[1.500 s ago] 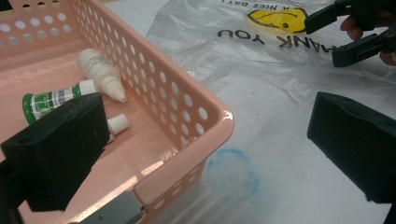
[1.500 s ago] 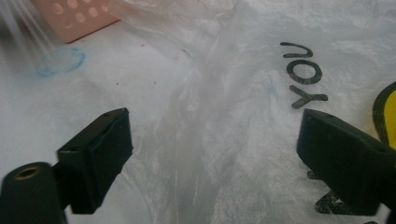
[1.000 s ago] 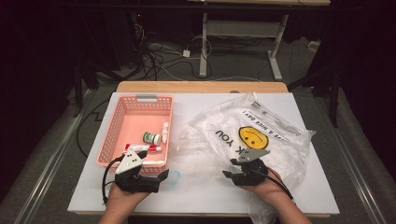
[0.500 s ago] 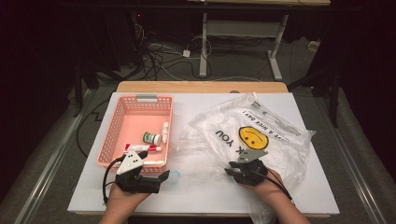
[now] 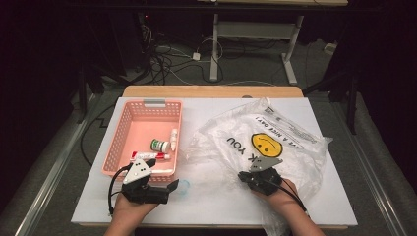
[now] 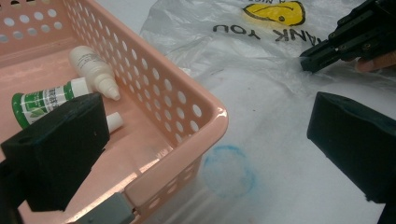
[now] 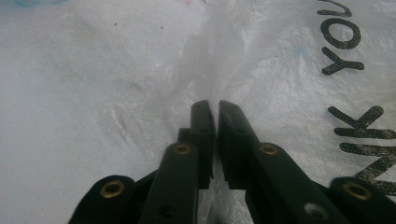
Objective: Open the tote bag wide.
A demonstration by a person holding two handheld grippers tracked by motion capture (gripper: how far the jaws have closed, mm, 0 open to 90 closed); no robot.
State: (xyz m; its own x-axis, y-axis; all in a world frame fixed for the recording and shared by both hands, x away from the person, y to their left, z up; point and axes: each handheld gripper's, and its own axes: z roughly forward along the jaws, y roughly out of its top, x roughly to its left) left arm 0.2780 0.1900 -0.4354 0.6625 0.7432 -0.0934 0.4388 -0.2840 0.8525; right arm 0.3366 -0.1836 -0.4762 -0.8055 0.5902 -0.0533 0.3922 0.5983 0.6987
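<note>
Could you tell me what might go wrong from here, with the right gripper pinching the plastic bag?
The right gripper, whose jaws have just been closing, pinches only a thin fold of the plastic bag; the film may slip out or tear when lifted. The left gripper stands open astride the pink basket corner and could shove it.

The crumpled clear plastic bag [image 5: 265,142] bears black capital letters reading "THANK YOU", only partly legible: "YOU" at 9 o'clock of its yellow smiley face sign [image 5: 266,143], "ANK YOU" in the left gripper view. Along its 1 o'clock edge a strip reads "HAVE A NICE DAY!". The small green-and-white bottle [image 6: 44,100] in the pink perforated plastic basket [image 5: 129,129] carries a label too small to read.
</note>
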